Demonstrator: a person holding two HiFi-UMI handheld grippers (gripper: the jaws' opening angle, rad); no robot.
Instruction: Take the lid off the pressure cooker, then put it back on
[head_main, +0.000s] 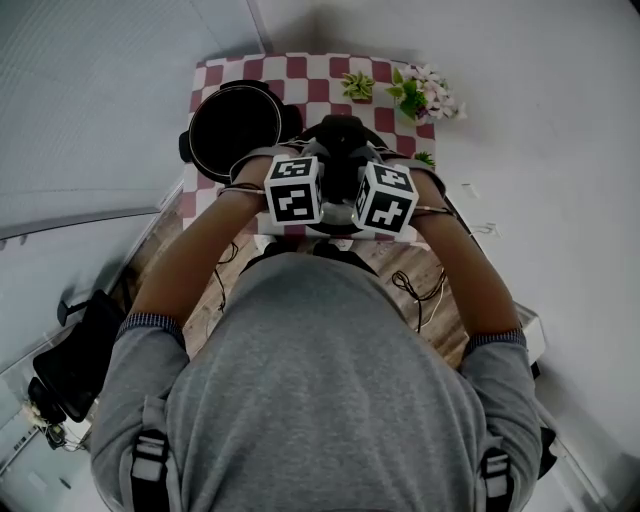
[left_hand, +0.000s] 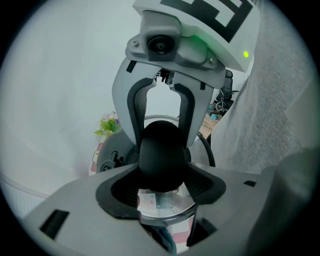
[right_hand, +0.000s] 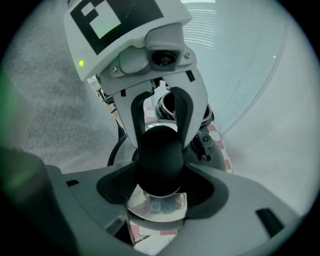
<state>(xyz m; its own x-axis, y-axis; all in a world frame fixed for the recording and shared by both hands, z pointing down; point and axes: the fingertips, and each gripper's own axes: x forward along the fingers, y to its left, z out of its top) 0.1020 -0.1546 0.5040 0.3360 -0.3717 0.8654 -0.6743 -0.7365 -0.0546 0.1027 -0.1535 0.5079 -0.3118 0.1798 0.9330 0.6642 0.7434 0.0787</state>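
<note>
The open black pressure cooker pot (head_main: 235, 125) stands at the left of the checkered table (head_main: 300, 75). To its right, the lid's black handle (head_main: 340, 135) shows between my two marker cubes. My left gripper (left_hand: 161, 186) is shut on the black handle (left_hand: 161, 155) from one side, with the shiny steel lid (left_hand: 165, 206) below it. My right gripper (right_hand: 159, 187) is shut on the same handle (right_hand: 159, 157) from the opposite side, over the steel lid (right_hand: 155, 207). Each gripper view faces the other gripper across the handle. The pot (right_hand: 207, 142) sits lower, behind the left gripper.
A pot of pale flowers (head_main: 425, 95) and a small green plant (head_main: 357, 85) stand at the table's far right. Cables (head_main: 420, 290) lie on the wooden floor by the person's right arm. A dark chair base (head_main: 70, 360) is at the lower left.
</note>
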